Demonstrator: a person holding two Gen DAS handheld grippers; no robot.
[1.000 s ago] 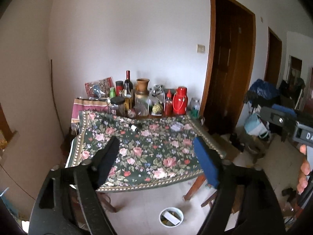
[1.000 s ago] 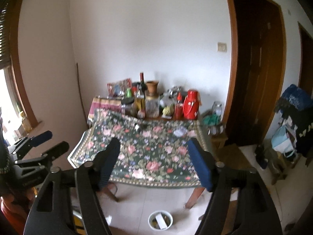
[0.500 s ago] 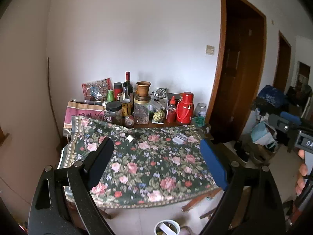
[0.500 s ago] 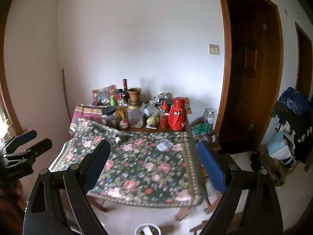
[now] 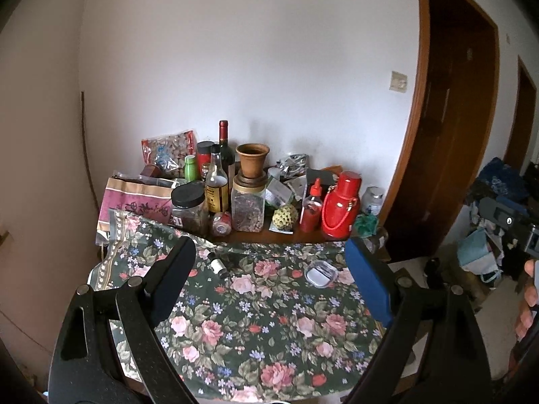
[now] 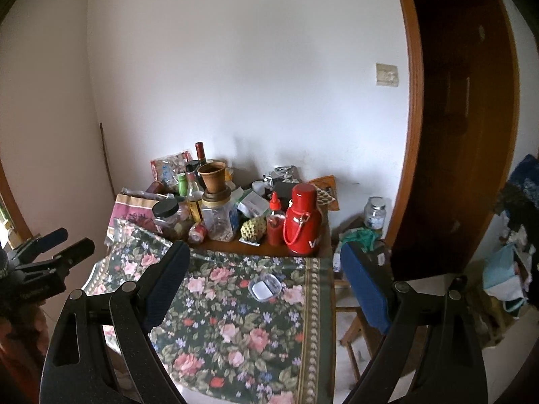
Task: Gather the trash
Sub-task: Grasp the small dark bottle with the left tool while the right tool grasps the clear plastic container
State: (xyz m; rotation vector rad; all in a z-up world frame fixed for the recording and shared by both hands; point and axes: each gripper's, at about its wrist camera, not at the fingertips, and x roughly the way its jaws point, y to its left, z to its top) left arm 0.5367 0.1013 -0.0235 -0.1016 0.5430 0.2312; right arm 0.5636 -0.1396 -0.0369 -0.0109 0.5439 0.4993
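Observation:
A table under a dark floral cloth (image 5: 269,320) fills the lower half of both views. On the cloth lie a small dark bottle with a white label (image 5: 218,266) and a clear plastic tub with a white inside (image 5: 321,274) (image 6: 265,288). My left gripper (image 5: 269,262) hangs open over the near part of the cloth, nothing between its fingers. My right gripper (image 6: 266,262) is open and empty too, with the tub straight ahead of it. Each gripper shows in the other's view: the left gripper (image 6: 72,240) at the left edge, the right gripper (image 5: 498,213) at the right edge, with fingers of a hand below it.
Along the table's back edge stand jars, bottles, a clay pot (image 5: 252,160), a red flask (image 5: 340,208) and a red squeeze bottle (image 5: 311,210). A brown door frame (image 6: 414,134) rises on the right, with a glass jar (image 6: 374,212) and piled cloth beside it.
Both grippers have moved forward to the table, which now looks larger. The white bin on the floor has dropped out of sight at the bottom. The right jaws stand a little wider.

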